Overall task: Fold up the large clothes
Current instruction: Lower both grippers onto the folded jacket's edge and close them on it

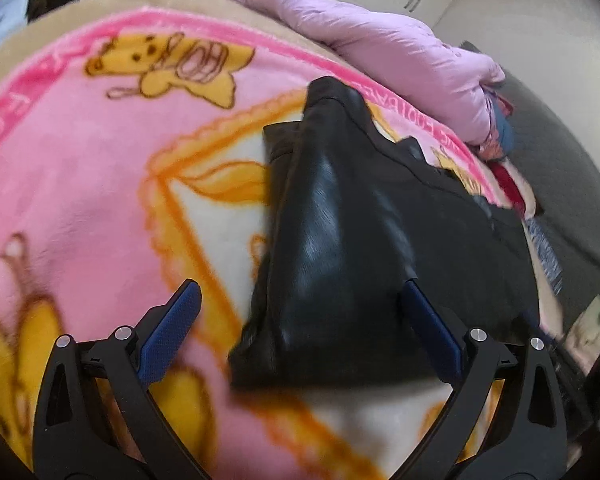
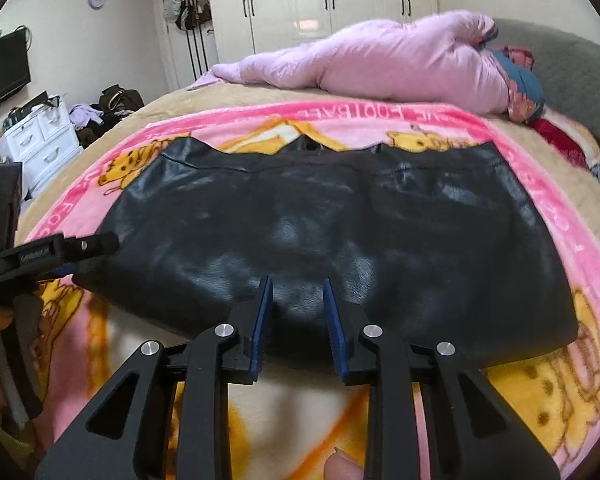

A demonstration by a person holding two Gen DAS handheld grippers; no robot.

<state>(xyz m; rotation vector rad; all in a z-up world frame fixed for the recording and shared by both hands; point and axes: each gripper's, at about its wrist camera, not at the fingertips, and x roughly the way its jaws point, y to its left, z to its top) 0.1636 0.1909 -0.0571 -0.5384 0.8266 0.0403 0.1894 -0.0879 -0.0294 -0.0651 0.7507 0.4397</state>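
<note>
Both grippers address the black leather garment (image 2: 320,240); right gripper (image 2: 298,304) half-closed, near hem between its pads, grip unconfirmed; left gripper (image 1: 300,320) wide open, holding nothing; should seize hem squarely before lifting

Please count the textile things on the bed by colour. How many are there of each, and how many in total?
Black: 1, the leather-look garment
Pink with yellow cartoon bears: 1, the blanket
Lilac: 1, the padded quilt
Beige: 1, the bed cover
Total: 4. The small bundle of mixed colours beside the quilt is too unclear to count.
</note>
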